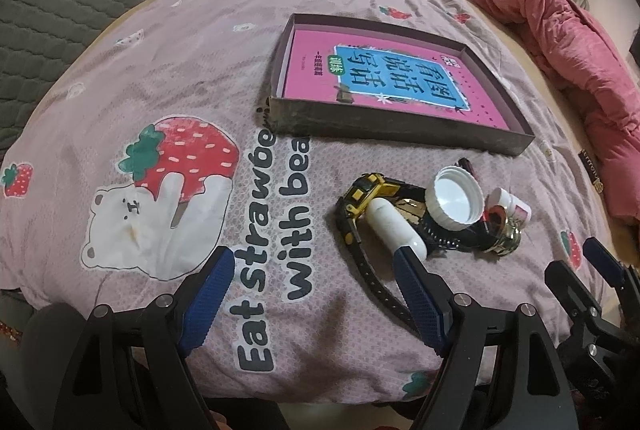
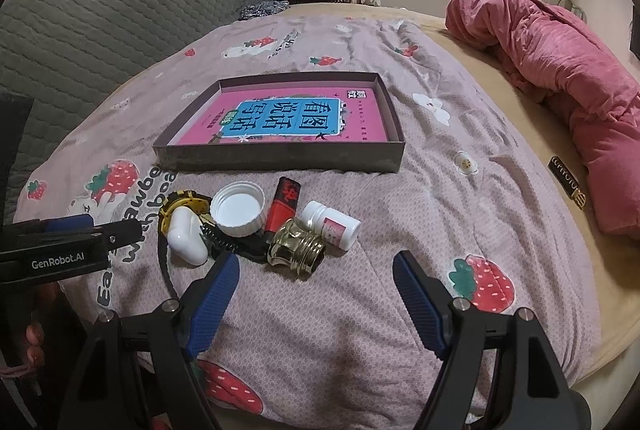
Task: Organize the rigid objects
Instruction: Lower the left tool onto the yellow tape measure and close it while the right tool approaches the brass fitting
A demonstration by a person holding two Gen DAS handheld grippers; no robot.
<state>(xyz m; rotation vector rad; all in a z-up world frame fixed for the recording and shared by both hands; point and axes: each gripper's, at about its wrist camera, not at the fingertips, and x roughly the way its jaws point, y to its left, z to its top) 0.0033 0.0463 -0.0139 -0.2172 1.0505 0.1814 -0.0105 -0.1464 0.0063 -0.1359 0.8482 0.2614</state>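
We are holding both tools over the bed's strawberry-print quilt [image 2: 400,230], neither gripping anything. The left tool [image 1: 316,294] is standing with its fingers spread wide and nothing between them; the right tool [image 2: 316,290] is likewise gaping and empty.

Just ahead of the right tool, a cluster of small items is lying on the quilt: a brass fitting [image 2: 298,248] nearest its left finger, a small white pill bottle [image 2: 332,224] on its side touching the fitting, a red lighter [image 2: 283,203], an upturned white cap [image 2: 238,207], a white capsule-shaped case [image 2: 185,236] and a yellow-black watch [image 2: 176,203] beneath it.

Beyond the cluster, farther from both tools, a shallow open box [image 2: 280,155] is sitting with a pink book [image 2: 288,121] flat inside.

In the left view, the capsule-shaped case is touching or just past the left tool's right fingertip.
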